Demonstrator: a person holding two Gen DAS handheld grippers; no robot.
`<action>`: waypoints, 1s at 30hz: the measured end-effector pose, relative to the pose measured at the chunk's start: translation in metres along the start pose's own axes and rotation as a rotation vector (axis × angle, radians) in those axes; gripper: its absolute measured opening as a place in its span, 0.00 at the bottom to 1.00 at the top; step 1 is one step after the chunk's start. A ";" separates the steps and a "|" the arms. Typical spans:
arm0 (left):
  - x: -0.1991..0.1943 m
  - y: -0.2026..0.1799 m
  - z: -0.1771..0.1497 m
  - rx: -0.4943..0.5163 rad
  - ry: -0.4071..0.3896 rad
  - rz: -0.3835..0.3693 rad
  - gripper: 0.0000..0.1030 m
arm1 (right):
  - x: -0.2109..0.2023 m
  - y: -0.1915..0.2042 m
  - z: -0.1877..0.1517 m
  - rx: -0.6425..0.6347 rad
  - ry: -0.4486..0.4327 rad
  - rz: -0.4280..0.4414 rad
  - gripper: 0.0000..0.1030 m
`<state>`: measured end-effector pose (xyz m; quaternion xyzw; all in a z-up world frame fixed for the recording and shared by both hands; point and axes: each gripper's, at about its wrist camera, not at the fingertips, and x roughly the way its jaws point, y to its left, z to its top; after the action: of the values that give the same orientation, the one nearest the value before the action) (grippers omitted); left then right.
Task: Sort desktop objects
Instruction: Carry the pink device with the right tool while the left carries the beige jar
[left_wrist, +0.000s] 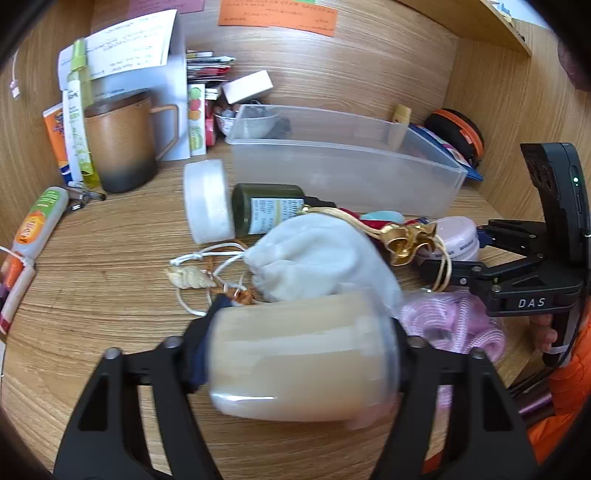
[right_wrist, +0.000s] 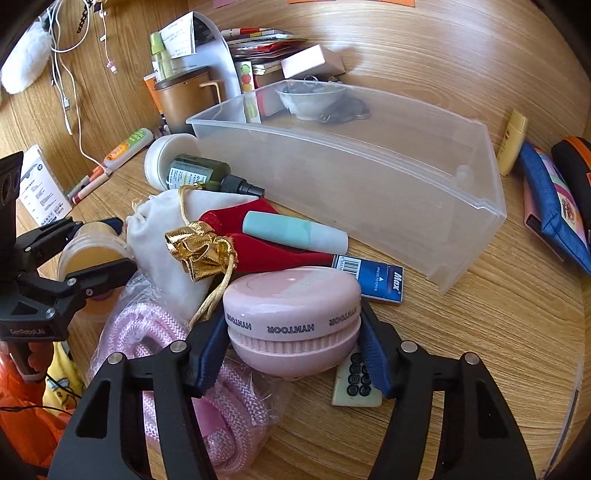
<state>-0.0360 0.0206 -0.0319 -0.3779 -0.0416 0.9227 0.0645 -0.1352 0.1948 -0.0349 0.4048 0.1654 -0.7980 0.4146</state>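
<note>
Bin (right_wrist: 369, 177) holds nothing yet; left gripper (left_wrist: 303, 354) jaws clamp the jar (left_wrist: 303, 354), right gripper (right_wrist: 291, 354) jaws clamp the pink case (right_wrist: 291, 317); clutter unsorted.

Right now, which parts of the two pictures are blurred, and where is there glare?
Left wrist view: the tan jar in the left gripper is smeared by motion blur, while the desk behind is sharper. Right wrist view: the pink HYNTOOR case is sharp, and bright light glares on the wooden back wall. Both views bend straight lines.

Wood-grain desk (left_wrist: 110, 266) enclosed by matching wooden walls (left_wrist: 517, 110), brightly lit.
</note>
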 end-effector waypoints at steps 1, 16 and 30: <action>0.000 0.000 0.000 -0.006 0.001 0.004 0.65 | -0.001 -0.001 0.000 0.002 -0.002 0.002 0.58; -0.015 0.000 -0.006 -0.038 -0.004 0.038 0.64 | -0.035 -0.016 0.002 0.039 -0.084 -0.038 0.58; -0.036 0.000 0.033 0.004 -0.064 0.088 0.64 | -0.065 -0.027 0.011 0.064 -0.154 -0.055 0.58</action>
<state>-0.0335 0.0145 0.0167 -0.3496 -0.0250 0.9363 0.0235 -0.1406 0.2391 0.0207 0.3507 0.1184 -0.8428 0.3908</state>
